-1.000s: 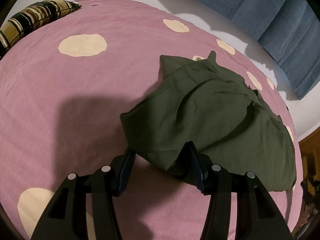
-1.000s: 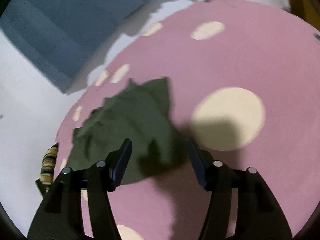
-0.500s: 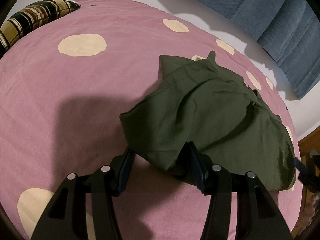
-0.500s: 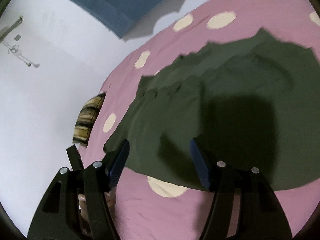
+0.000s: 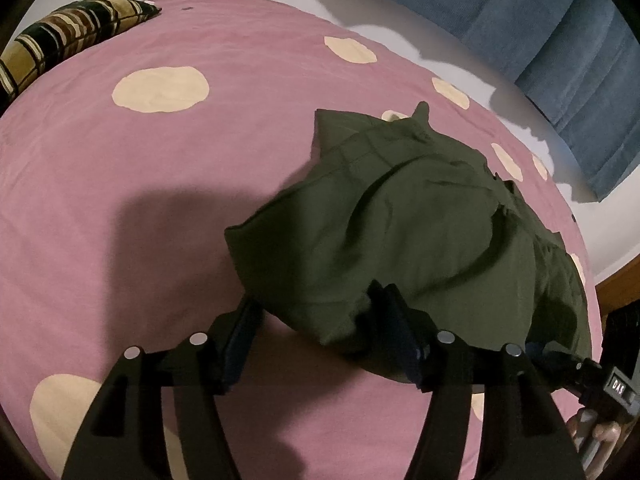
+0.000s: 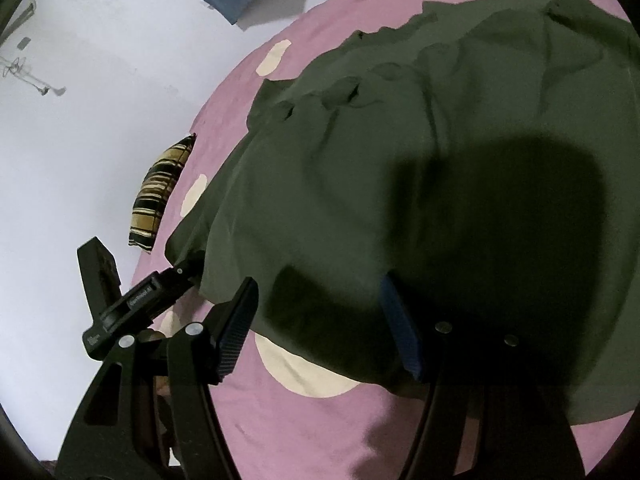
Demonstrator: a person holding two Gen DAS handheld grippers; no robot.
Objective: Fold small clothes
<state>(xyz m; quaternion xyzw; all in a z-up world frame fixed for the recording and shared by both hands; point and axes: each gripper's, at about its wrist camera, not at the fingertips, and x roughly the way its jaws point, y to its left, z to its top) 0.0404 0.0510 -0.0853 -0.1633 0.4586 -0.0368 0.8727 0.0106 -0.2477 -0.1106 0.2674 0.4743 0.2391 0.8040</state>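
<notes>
A dark green garment [image 5: 404, 224] lies crumpled on a pink bedspread with cream dots [image 5: 120, 184]. My left gripper [image 5: 316, 332] is open, its jaws straddling the garment's near corner. In the right wrist view the garment [image 6: 400, 152] fills most of the frame. My right gripper [image 6: 320, 320] is open, low over the garment's near edge, its fingers on either side of the hem. The left gripper [image 6: 160, 284] shows at the garment's left corner in the right wrist view, and the right gripper's body [image 5: 576, 372] shows at the lower right in the left wrist view.
A striped pillow [image 5: 68, 36] lies at the bed's far left; it also shows in the right wrist view [image 6: 160, 196]. A blue curtain [image 5: 540, 20] hangs on the white wall behind. A wooden edge [image 5: 620, 280] stands at the right.
My right gripper has swung down and in to the garment's near edge, which now fills its view. My left gripper has stayed at the garment's corner, open.
</notes>
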